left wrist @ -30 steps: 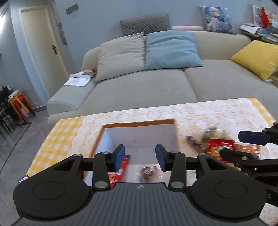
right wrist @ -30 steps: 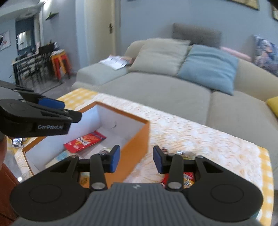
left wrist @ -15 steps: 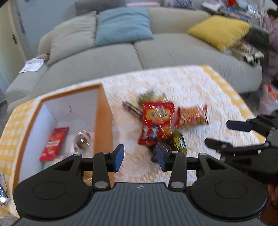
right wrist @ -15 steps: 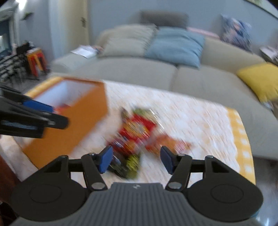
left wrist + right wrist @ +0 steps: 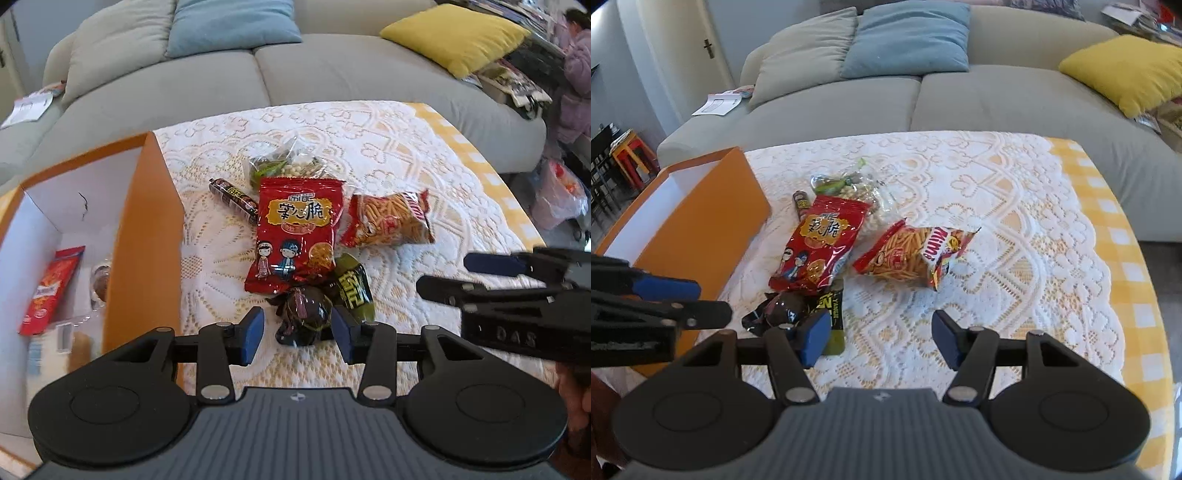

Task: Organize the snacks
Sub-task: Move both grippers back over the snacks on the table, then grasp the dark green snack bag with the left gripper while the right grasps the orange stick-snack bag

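Covering the counter (image 5: 1015, 229), a white lace cloth ran out to a yellow checked border along the right edge, and the stretch right of the snacks lay bare. The orange box (image 5: 147, 236) stood open at the left, its near wall just beside the pile; a grey sofa (image 5: 960, 99) lay beyond the far edge.

The snacks sat bunched together: a large red packet (image 5: 295, 236) on top, a noodle-stick bag (image 5: 916, 254) touching its right side, a clear bag of green and pale bits (image 5: 284, 166) partly hidden behind it, and a dark sausage stick (image 5: 232, 195) poking out at its left. A green-black sachet (image 5: 351, 291) was half tucked under the red packet. Inside the box, a red packet (image 5: 51, 288) showed against the white wall, while the other contents were blurred and cut off.

The left claw (image 5: 297, 334) had its blue pads apart on either side of a dark wrapped sweet (image 5: 301, 317), and I could not tell whether they touched it. The right claw (image 5: 879, 338) stood wide apart over bare lace, holding nothing, its left pad just in front of the sachet.
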